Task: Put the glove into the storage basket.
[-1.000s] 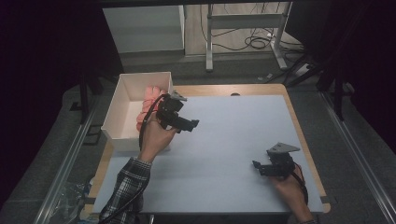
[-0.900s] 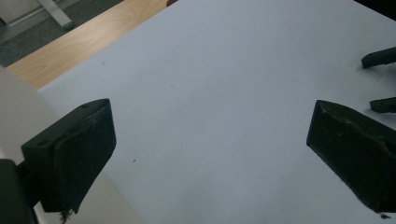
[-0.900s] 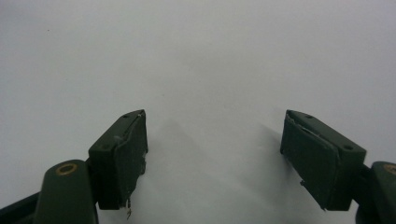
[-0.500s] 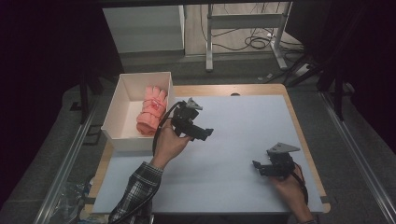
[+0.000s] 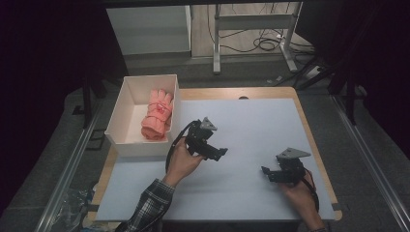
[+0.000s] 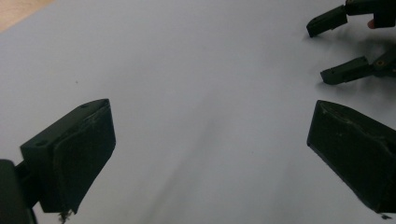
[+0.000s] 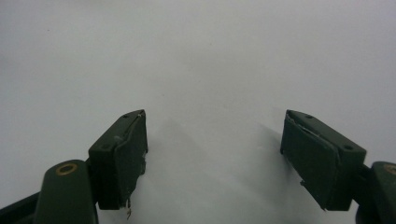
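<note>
With the pink roll (image 5: 156, 115) lying in the white box (image 5: 117, 129), my left gripper (image 5: 220, 152) and right gripper (image 5: 265, 172) hover empty over the mat (image 5: 256, 125), jaws spread, ready to reach.

A pale blue-grey sheet (image 5: 251, 121) covers most of a light wooden tabletop (image 5: 312, 130), whose bare edge shows along the far and right sides. Beyond the table stand a white flat panel (image 5: 150, 29) and a grey metal frame with two legs (image 5: 216, 43), with black cables (image 5: 263, 43) lying on the floor between the legs. An aluminium rail (image 5: 72, 164) runs along the table's left side, and crumpled clear plastic (image 5: 72, 212) lies near its close end.
</note>
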Tool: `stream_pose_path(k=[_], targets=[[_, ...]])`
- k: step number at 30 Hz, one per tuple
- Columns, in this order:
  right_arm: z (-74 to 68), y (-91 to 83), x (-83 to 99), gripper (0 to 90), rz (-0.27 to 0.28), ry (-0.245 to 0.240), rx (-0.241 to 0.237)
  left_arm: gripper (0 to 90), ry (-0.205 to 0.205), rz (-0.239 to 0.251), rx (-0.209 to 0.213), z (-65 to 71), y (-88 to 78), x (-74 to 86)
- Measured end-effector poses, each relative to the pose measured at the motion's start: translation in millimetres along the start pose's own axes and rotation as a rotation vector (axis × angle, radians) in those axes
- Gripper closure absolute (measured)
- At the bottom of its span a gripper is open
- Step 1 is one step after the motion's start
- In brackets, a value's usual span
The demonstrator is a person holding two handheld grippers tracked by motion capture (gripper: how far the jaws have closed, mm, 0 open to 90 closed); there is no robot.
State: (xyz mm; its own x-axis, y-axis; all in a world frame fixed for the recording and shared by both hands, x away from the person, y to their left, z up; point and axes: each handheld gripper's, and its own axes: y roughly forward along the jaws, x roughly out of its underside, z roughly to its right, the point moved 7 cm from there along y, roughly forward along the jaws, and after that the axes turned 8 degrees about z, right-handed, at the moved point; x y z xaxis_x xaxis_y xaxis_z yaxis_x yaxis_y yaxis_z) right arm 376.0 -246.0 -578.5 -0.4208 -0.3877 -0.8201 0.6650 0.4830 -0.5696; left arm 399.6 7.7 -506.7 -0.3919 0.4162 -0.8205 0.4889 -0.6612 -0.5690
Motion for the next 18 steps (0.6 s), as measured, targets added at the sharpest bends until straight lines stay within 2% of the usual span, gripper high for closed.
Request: stream_pose_path(k=[18], targets=[[-0.1, 0.0, 0.1, 23.3, 0.000, 0.000, -0.001, 1.3, -0.010, -0.002, 0.014, 5.0, 12.3, 47.2]])
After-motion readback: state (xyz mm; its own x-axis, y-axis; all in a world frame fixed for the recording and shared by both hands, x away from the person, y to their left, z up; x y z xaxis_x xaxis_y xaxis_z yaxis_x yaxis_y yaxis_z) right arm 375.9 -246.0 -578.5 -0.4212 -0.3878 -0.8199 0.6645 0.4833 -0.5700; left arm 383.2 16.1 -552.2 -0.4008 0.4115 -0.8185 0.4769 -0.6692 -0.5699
